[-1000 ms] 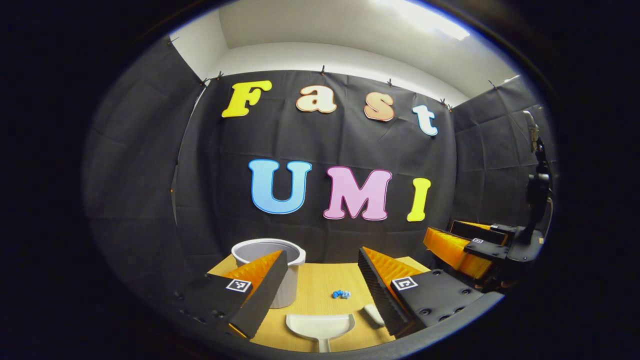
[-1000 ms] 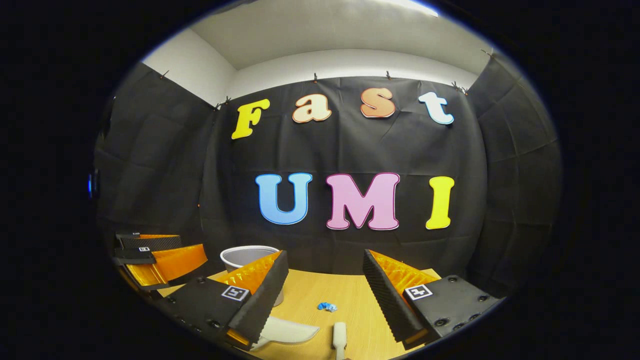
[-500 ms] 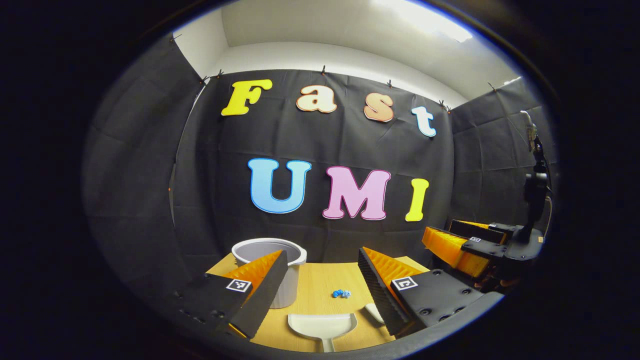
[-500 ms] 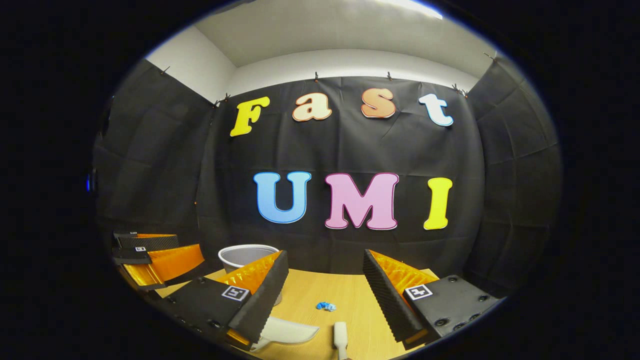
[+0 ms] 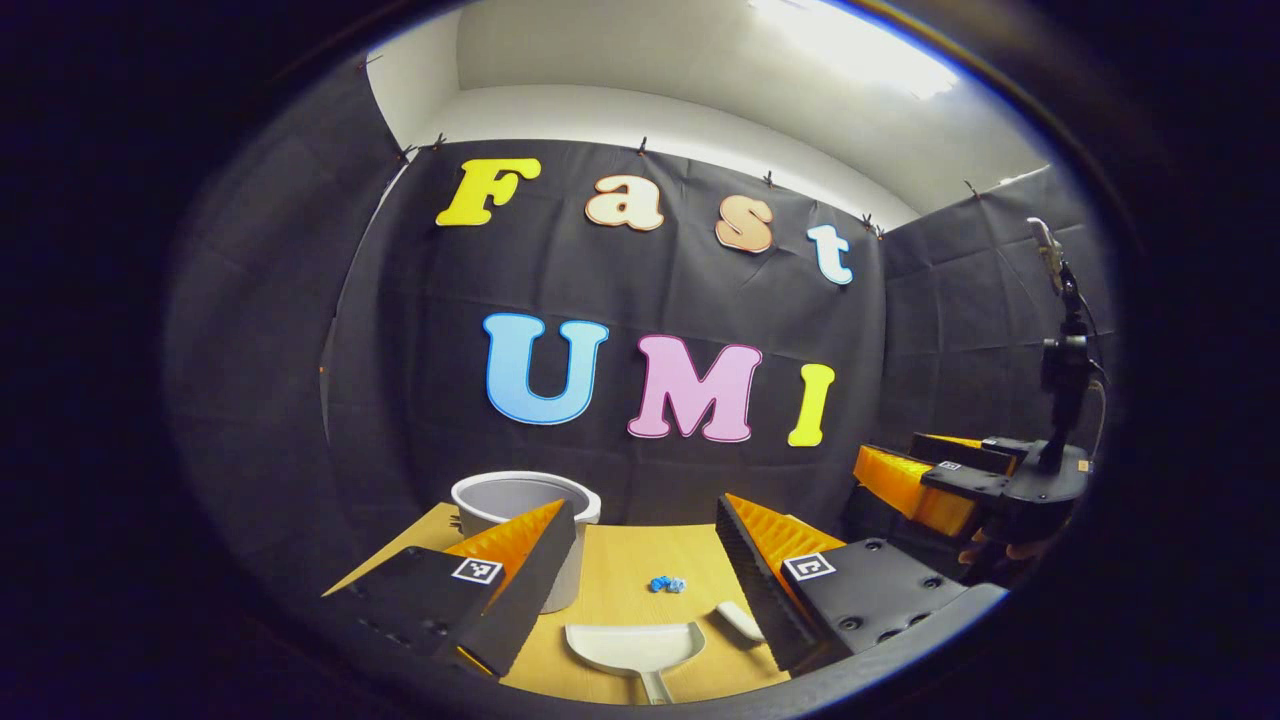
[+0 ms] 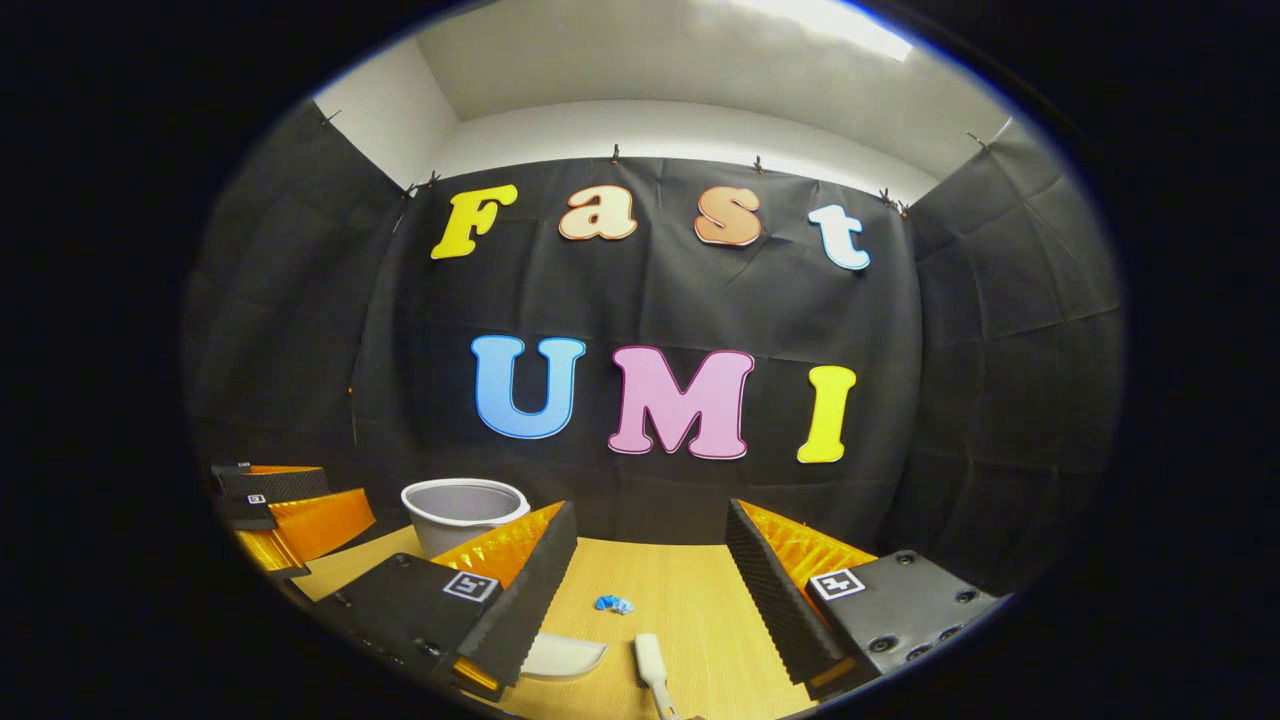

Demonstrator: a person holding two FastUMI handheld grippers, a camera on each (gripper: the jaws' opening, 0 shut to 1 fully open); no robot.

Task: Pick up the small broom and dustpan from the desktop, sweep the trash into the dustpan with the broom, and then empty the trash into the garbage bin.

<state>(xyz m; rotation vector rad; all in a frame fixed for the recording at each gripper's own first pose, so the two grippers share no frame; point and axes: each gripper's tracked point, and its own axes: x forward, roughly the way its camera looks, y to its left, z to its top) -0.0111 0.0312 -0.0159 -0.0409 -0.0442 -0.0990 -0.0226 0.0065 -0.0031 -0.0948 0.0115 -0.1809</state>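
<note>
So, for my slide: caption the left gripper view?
Open left gripper above dustpan, blue trash and bin.

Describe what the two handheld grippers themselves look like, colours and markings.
Each gripper has two wedge-shaped fingers: orange ribbed plastic bodies faced with black ridged foam pads, mounted on black plates with screw holes. Every plate carries a small square black-and-white marker tag. This holds for the left gripper and the right gripper alike, and a black post rises behind the right gripper.

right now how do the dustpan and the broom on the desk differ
The dustpan is a broad, flat scoop with a thin handle; the broom shows as a narrow rounded stick. The dustpan lies nearer the garbage bin, the broom on its far side. Both are off-white and lie flat on the wooden desk, short of the blue trash, ungrasped.
</note>
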